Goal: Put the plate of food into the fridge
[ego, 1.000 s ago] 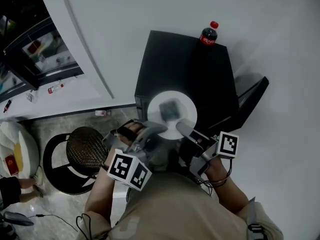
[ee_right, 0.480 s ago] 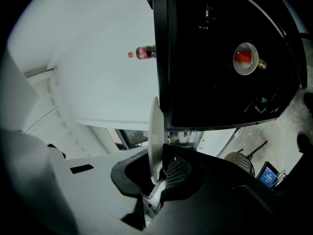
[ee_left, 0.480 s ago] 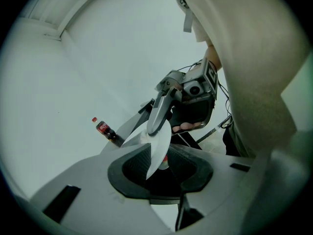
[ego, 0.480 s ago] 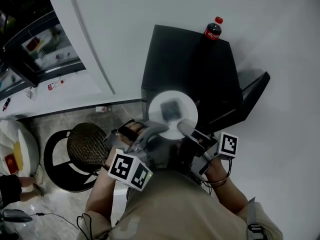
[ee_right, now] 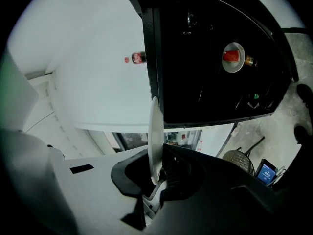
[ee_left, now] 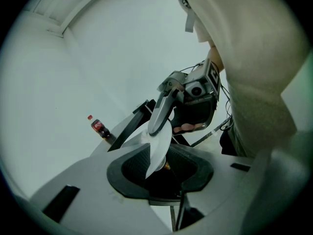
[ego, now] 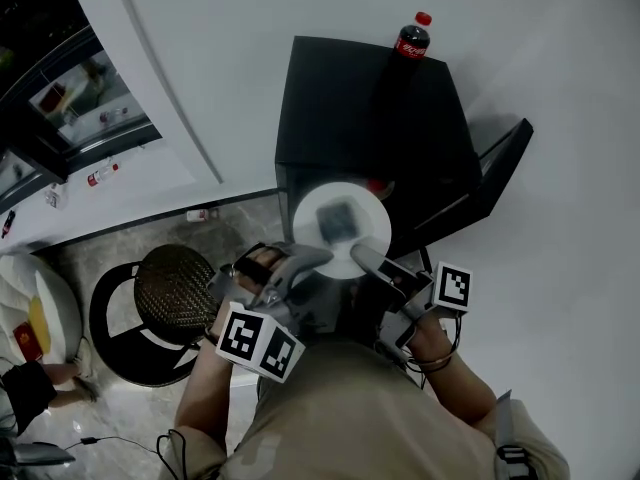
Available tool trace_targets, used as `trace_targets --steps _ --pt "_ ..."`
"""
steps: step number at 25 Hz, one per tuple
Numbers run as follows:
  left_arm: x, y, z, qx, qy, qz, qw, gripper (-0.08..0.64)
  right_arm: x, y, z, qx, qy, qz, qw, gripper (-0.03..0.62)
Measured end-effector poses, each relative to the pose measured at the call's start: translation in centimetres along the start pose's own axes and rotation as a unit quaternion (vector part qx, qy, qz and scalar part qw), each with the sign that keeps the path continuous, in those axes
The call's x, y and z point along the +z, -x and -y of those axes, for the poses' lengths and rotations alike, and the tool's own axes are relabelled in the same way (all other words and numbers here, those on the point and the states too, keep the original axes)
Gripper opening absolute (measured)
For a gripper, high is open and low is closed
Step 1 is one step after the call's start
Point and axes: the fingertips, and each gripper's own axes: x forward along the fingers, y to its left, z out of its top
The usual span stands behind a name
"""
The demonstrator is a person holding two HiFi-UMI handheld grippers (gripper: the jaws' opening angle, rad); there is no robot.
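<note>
Carrying the plate of food [ego: 340, 226] just before the open fridge [ego: 365, 98], rim clamped in the left gripper [ego: 308, 258], jaws just widening, and the right gripper [ego: 360, 256], jaws just tightening; next likely sliding it level inside.

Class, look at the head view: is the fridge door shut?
No, the door of the fridge stands swung open at the right.
</note>
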Motion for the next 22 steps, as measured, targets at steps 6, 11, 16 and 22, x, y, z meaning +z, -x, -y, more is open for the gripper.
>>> trace_targets --steps 6,11,16,22 --pt "0.6 -0.3 0.8 -0.007 0.019 0.008 0.9998 0.115 -0.1 1.1 0.2 -0.011 -0.001 0.009 1.000 0.040" --pt "0.9 -0.8 1.1 0.003 0.038 -0.003 0.9993 0.134 0.4 2.2 0.6 -0.010 -0.005 0.014 1.000 0.040" --pt "1.7 -1.0 0.9 0.018 0.058 -0.010 0.9981 0.172 1.5 4.3 1.0 -0.014 -0.008 0.024 1.000 0.038" --pt "3.3 -1.1 0.8 0.024 0.178 0.042 0.9829 0.215 2.7 6.7 0.9 -0.009 -0.007 0.030 0.999 0.038"
